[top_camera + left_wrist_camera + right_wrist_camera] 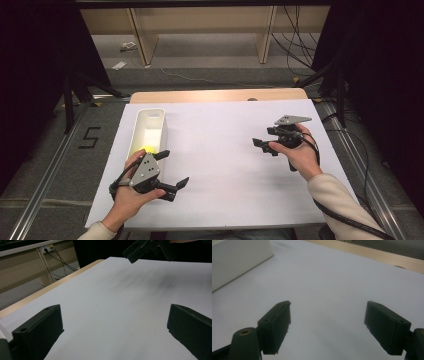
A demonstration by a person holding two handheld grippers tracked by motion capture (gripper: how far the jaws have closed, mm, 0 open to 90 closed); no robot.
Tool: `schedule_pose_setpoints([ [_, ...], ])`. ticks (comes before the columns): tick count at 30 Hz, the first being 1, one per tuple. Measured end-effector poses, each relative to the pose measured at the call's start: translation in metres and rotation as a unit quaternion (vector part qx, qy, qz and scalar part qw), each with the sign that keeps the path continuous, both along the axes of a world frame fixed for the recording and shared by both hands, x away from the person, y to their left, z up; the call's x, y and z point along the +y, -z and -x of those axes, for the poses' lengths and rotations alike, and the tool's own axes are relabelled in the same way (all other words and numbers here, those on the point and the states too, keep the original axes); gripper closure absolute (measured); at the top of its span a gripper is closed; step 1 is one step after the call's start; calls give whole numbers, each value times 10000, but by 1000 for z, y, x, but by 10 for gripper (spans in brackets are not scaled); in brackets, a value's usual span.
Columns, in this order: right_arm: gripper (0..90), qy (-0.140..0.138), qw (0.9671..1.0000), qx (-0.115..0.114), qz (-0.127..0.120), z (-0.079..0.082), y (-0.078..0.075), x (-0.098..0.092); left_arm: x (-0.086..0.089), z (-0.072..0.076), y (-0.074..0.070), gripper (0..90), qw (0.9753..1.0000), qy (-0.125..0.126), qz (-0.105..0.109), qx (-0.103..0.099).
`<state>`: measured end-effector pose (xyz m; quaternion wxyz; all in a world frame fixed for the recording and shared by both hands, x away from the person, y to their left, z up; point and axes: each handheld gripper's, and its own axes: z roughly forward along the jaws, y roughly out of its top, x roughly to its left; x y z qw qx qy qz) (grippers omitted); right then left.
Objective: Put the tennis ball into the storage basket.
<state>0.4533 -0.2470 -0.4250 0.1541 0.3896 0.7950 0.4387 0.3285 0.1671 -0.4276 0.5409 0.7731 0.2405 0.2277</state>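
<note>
Hovering over the white surface (225, 150): left tongs (172, 170) with jaws apart, empty; yellow ball (149, 149) just behind them in the white bin (150, 120). Right tongs (264, 145) well apart, also spread, empty.

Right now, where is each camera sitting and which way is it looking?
High view: sits above the person's side, looking forward and down at the white paper-covered table and the long white plastic bin; both hands, the left gripper and right gripper show.
Left gripper view: rides the left gripper, looking across the table; its open black jaws show.
Right gripper view: rides the right gripper, looking toward the bin; open jaws show.
Shared: the left gripper view also catches the right gripper; all three see the table.
</note>
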Motion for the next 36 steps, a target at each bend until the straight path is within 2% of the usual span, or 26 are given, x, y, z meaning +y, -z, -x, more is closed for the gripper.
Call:
schedule_pose_setpoints([
  [11,217,211,9997,-43,88,12,4,-25,0,-1,0,0,10000,0,-11,1],
  [27,215,335,9994,-56,98,32,8,-44,0,-1,0,0,10000,7,-20,-15],
  [36,211,388,9992,-60,98,48,9,-55,0,-1,0,0,10000,12,-14,-17],
])
